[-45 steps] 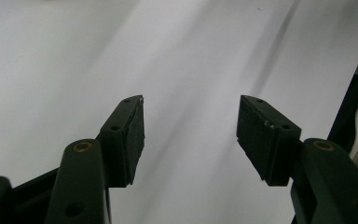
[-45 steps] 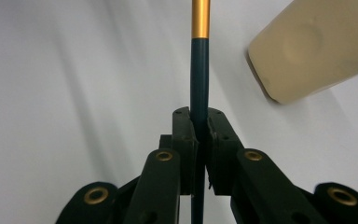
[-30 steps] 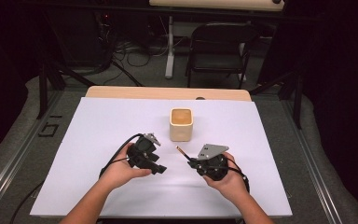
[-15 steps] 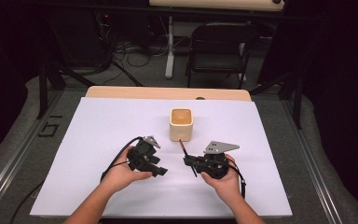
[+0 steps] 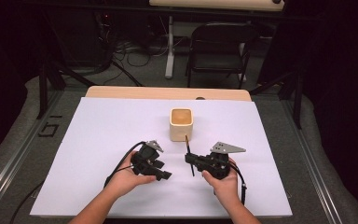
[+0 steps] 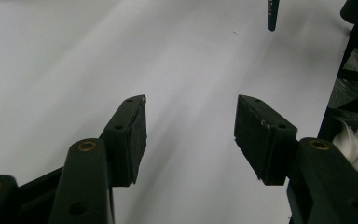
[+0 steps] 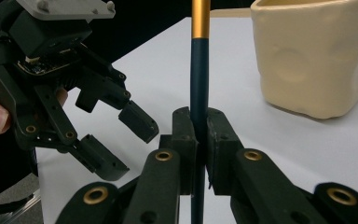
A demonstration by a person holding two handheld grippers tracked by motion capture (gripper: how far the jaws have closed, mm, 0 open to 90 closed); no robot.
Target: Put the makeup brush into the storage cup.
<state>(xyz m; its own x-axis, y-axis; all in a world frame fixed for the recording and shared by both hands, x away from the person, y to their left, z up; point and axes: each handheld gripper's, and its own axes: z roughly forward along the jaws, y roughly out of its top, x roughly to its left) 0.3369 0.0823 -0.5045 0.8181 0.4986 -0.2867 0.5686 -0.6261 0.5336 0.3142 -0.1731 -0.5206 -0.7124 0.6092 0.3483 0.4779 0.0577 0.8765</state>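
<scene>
Since 1 second ago the right gripper (image 5: 189, 159) has swung its dark pencil (image 7: 199, 84) upright, just beside the cream cup (image 5: 181, 124). Its jaws clamp the shaft; the left gripper (image 6: 190, 135) gapes empty. Keep the pencil vertical, lift above the rim, then lower. The white table sheet (image 5: 98, 140) is bare; a chair (image 5: 219, 51) stands behind.

Lab: floor cables (image 5: 130, 58), rig-framed table (image 5: 98, 121)
</scene>
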